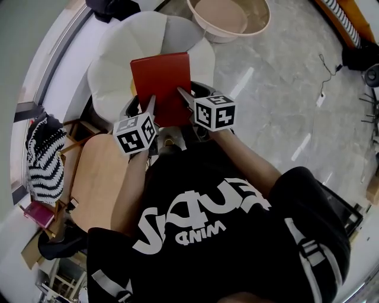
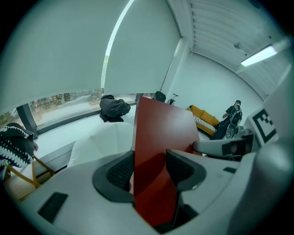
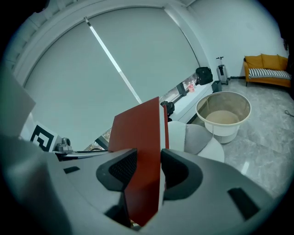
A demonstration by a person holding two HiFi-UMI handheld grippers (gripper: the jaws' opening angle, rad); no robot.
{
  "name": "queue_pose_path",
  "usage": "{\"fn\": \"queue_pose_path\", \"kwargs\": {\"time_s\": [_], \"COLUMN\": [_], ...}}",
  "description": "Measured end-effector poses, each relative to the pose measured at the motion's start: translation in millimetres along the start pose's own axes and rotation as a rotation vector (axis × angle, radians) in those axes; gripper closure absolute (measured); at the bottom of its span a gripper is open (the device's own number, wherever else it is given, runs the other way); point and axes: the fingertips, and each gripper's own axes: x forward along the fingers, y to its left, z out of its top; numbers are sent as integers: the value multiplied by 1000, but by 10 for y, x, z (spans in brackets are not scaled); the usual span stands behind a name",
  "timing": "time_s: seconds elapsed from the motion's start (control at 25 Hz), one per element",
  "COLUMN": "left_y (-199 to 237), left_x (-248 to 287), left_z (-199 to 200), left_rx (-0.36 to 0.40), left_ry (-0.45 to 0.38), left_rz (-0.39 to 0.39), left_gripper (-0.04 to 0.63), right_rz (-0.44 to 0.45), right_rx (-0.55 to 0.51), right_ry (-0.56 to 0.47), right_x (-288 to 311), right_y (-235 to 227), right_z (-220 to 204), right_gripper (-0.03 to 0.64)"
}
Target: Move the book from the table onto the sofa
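The person holds the book [image 1: 161, 83], a thin one with a red cover, in the air with both tools at once. The left gripper [image 1: 151, 102] takes it at the near edge toward the left corner. Its two dark pads are pressed on the cover from both sides, so it pinches the book. The right gripper [image 1: 182, 92] takes the same near edge toward the right corner, and its jaws also pinch the book between the pads.

Both forearms reach forward from the body, close together and almost parallel. The left forearm [image 1: 131, 183] is nearly straight, and the right forearm [image 1: 254, 163] comes in at an angle from the right side. Both grippers point forward and down.

In the head view the book is above the near edge of the white sofa [image 1: 112, 65]; I cannot tell whether it touches the cushion. The wooden table [image 1: 98, 177] is below the left arm, close to the person. A beige basin [image 1: 228, 18] stands on the floor just beyond the sofa's right side.
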Motion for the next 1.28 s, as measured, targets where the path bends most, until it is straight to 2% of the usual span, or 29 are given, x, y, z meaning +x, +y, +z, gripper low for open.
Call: {"fn": "queue_pose_path", "kwargs": {"time_s": [0.28,0.48,0.92,1.28], "left_y": [-67,25,551,941], "left_x": [277,451,842,1417], "left_z": [179,175,48,-141], "left_rx": [-32,-63,-99,-146], "left_ry": [-2,0,53,57], "left_rz": [51,60,49,59], "left_gripper": [365,365,365,365], "right_rz": [49,43,22,37], "right_rx": [-14,-12,18,10], "right_ry": [37,60,88,75], "right_x": [169,362,993,1644], "right_y": [-245,-338,-382,-666], "right_z": [244,270,104,-23], "right_gripper": [453,453,453,456]}}
